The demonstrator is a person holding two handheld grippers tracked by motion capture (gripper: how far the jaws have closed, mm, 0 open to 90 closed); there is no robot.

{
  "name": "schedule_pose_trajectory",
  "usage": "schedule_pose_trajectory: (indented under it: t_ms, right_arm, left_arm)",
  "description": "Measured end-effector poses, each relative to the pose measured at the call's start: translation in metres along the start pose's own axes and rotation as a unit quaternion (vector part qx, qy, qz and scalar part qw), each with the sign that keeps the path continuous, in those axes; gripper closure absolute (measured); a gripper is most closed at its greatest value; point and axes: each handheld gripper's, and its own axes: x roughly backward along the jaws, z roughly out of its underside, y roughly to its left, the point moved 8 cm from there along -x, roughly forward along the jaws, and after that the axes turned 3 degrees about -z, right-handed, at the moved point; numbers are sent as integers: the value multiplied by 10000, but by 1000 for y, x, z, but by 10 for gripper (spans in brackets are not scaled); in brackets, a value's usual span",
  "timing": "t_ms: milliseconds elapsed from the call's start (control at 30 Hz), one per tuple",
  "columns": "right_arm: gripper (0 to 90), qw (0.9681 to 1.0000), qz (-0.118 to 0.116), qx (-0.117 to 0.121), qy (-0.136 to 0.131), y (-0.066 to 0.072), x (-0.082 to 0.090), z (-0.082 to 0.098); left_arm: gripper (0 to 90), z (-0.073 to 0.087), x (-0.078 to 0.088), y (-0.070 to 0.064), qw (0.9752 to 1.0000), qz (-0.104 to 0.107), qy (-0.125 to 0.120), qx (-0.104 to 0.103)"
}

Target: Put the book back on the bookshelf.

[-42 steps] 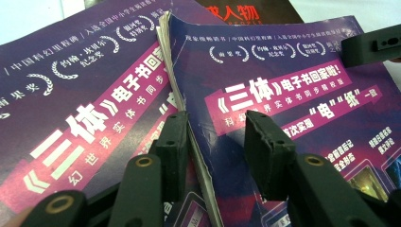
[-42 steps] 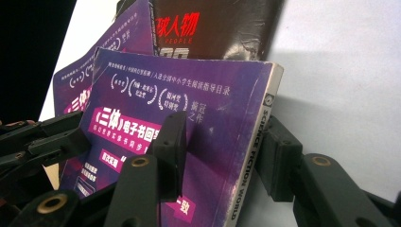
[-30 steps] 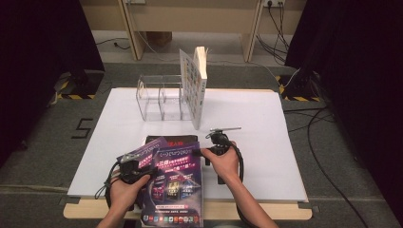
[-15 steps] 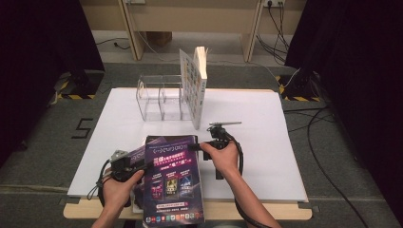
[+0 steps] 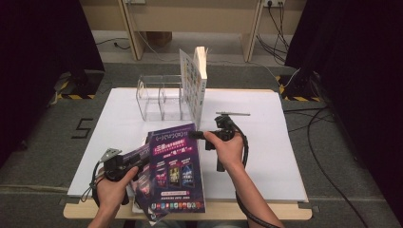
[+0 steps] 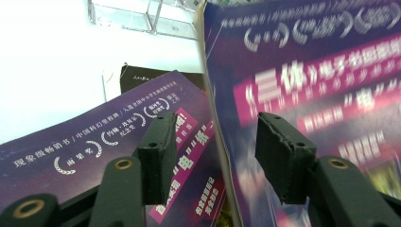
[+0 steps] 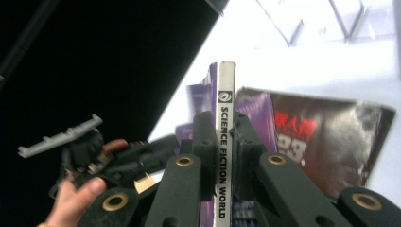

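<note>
Left gripper (image 5: 135,161) low at left, jaws just opening, apart, pads clear of the stacked magazines (image 6: 94,142). Centre: purple magazine (image 5: 176,166) lifted off that stack, spine clamped in right gripper (image 5: 202,135). Likely early: magazine picked up, not yet filed. Behind: clear acrylic rack (image 5: 161,97) on white table (image 5: 285,156), one book (image 5: 195,85) upright at its right end, left slots seemingly empty

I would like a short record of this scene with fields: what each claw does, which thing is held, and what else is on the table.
right claw: shut on the spine of the top magazine, lifted by its edge
left claw: open, jaws have just been opening, the magazine's edge between them, pads not pressing
pile: more purple magazines lie underneath
rack: clear holder at the far side, one book upright in it
surface: white table
</note>
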Motion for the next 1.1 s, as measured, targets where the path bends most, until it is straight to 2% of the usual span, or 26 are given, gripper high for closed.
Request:
schedule_pose_trajectory:
  t_ms: [33,100,200,333,533,1000,1100]
  right_arm:
    - [835,9998,164,129,-76,-1,3,-4]
    - [835,9990,332,244,-187,0,8,-10]
    - [835,9977,467,375,-331,1,14,-16]
    - [835,9958,550,575,-455,8,16,-22]
    - [835,9900,763,990,-652,21,15,-33]
    - [835,9860,755,1117,-978,30,15,-52]
    - [835,9842,779,1187,-1059,32,16,-58]
  left_arm:
    - [477,0,0,0,10000,-2,-14,-6]
    - [475,0,0,0,10000,-13,-29,-27]
    - [474,2,-2,1,10000,-32,5,-46]
    - [474,5,-5,1,9999,-43,49,-98]
    - [474,7,-6,2,9999,-45,57,-121]
    - [469,9,-8,2,9998,-76,40,-199]
    - [468,10,-9,3,9997,-89,53,-217]
